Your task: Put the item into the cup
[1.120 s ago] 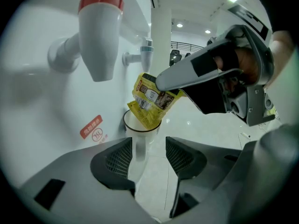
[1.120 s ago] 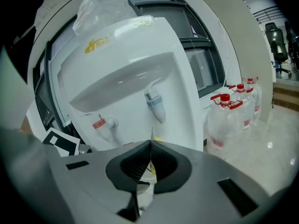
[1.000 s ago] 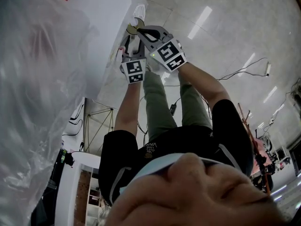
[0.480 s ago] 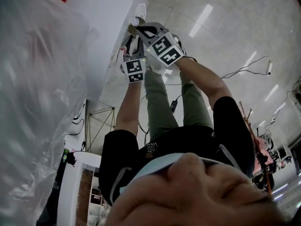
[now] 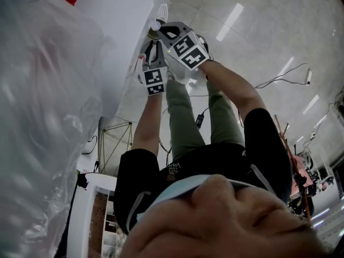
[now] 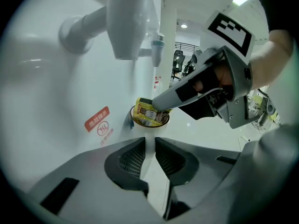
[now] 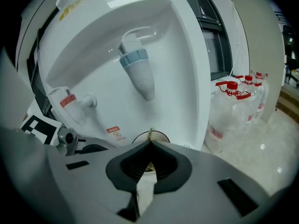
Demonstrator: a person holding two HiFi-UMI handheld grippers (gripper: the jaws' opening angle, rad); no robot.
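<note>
packet point(image 6: 147, 114) in cup point(image 6: 150, 130), cup under tap point(image 6: 128, 22), bottles point(image 7: 237, 101) right of dispenser point(image 7: 180, 55)

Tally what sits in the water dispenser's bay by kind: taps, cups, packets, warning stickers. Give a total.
tap: 2 (red-capped tap, blue-collared tap)
cup: 1
packet: 1
warning sticker: 1
Total: 5
</note>
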